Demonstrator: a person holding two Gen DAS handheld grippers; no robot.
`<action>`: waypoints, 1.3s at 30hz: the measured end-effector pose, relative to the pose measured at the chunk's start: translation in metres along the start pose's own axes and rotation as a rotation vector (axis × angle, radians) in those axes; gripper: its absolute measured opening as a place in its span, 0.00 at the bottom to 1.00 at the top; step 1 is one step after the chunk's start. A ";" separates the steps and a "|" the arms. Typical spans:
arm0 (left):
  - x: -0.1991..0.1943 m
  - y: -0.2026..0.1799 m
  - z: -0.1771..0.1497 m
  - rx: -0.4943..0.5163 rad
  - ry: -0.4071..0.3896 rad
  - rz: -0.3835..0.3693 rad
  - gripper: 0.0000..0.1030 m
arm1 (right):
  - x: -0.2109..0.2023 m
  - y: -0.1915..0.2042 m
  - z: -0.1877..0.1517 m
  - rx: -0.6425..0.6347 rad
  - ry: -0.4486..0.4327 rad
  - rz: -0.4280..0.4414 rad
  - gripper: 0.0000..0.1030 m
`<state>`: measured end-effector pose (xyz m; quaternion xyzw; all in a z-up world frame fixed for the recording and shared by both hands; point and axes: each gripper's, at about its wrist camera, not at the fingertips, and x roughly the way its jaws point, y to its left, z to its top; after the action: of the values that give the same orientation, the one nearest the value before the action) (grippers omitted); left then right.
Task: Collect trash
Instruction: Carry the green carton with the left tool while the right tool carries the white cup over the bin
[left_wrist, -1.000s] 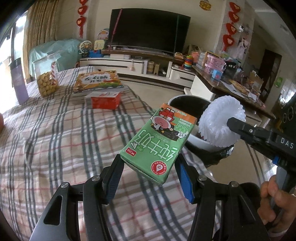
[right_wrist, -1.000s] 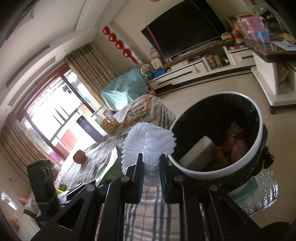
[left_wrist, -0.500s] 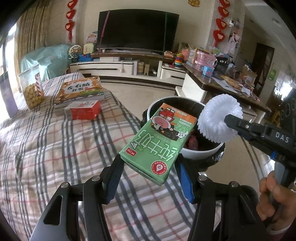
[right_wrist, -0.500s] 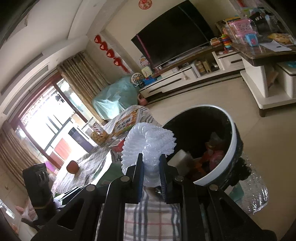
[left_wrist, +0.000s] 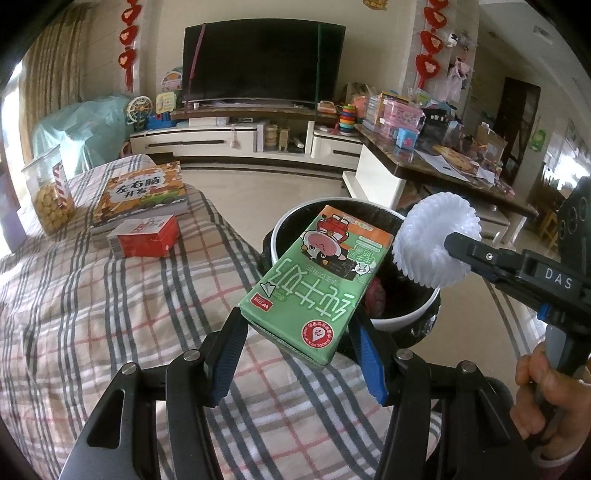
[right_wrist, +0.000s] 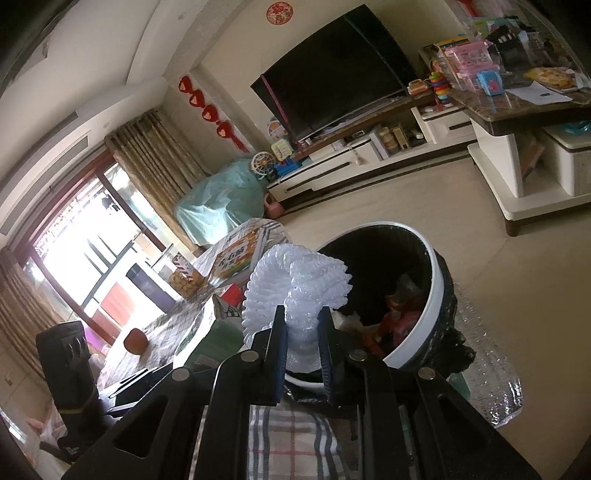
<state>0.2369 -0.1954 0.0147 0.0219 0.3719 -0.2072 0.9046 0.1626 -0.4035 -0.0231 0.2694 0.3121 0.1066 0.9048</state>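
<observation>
Left wrist view: the left tongs (left_wrist: 297, 341) squeeze a green milk carton (left_wrist: 316, 278), tilted in front of the trash bin (left_wrist: 402, 325), above the checked bench (left_wrist: 92, 314).

Right wrist view: the right tongs (right_wrist: 302, 343) pinch a white paper cup liner (right_wrist: 295, 288) beside the bin's rim (right_wrist: 430, 295).

Green carton (left_wrist: 314, 280) (plaid cloth (left_wrist: 92, 314) beneath)

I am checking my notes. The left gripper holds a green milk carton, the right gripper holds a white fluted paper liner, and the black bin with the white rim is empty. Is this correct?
Not quite: the black bin with the white rim is not empty. The right wrist view shows red and white rubbish inside it. The rest holds: the left gripper holds the green milk carton, and the right gripper holds the white fluted paper liner.
</observation>
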 end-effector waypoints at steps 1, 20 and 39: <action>0.002 -0.001 0.001 0.003 0.001 0.001 0.54 | 0.000 -0.001 0.001 0.000 0.000 -0.001 0.15; 0.027 -0.018 0.018 0.018 0.014 0.009 0.54 | 0.010 -0.012 0.015 -0.007 0.007 -0.031 0.15; 0.048 -0.027 0.029 0.019 0.043 0.023 0.54 | 0.019 -0.020 0.024 -0.015 0.021 -0.047 0.15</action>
<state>0.2755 -0.2429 0.0061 0.0392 0.3888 -0.1997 0.8986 0.1931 -0.4230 -0.0277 0.2541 0.3268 0.0906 0.9058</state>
